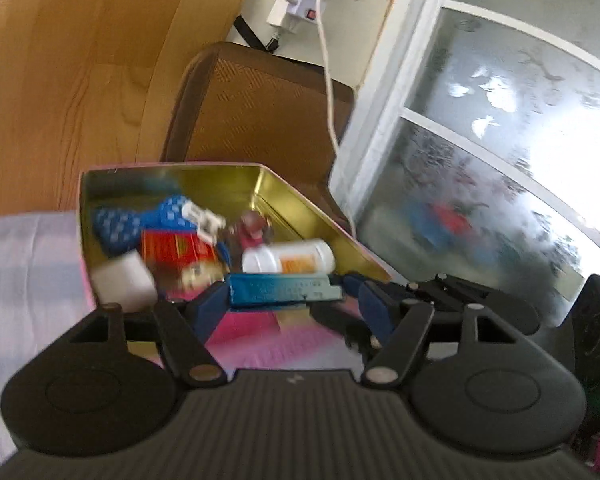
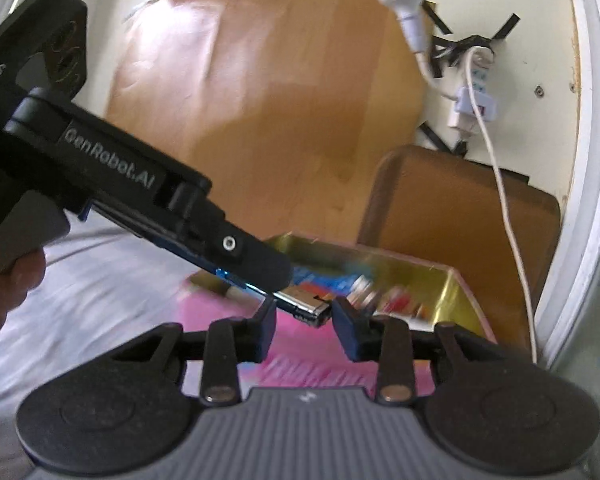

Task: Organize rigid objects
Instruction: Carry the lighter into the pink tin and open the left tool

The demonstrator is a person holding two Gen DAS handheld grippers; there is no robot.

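Left wrist view: left gripper is clamped on a flat blue box, one blue pad at each short end, box held crosswise and level. Right behind it sits an open tin with a gold inside and pink rim, on a pink surface. The tin holds a white pill bottle lying on its side, a red box, a blue dotted thing, a white block at the near left corner, and a small white plastic piece; the rest is blurred. To the right, the right gripper's black fingers reach in beside the box's right end. Behind: brown chair back, wooden panel, frosted window, power strip with white cable on the wall. Grey-white cloth at left.

Right wrist view: right gripper has its jaws narrowly apart around the silvery end of the same box; whether the pads press on it I cannot tell, a small gap seems to show on the right pad. The left gripper comes in from upper left, with a person's hand on its handle, its finger flat over the box. Tin just behind, contents blurred. Pink surface under the jaws, chair and cable at right.
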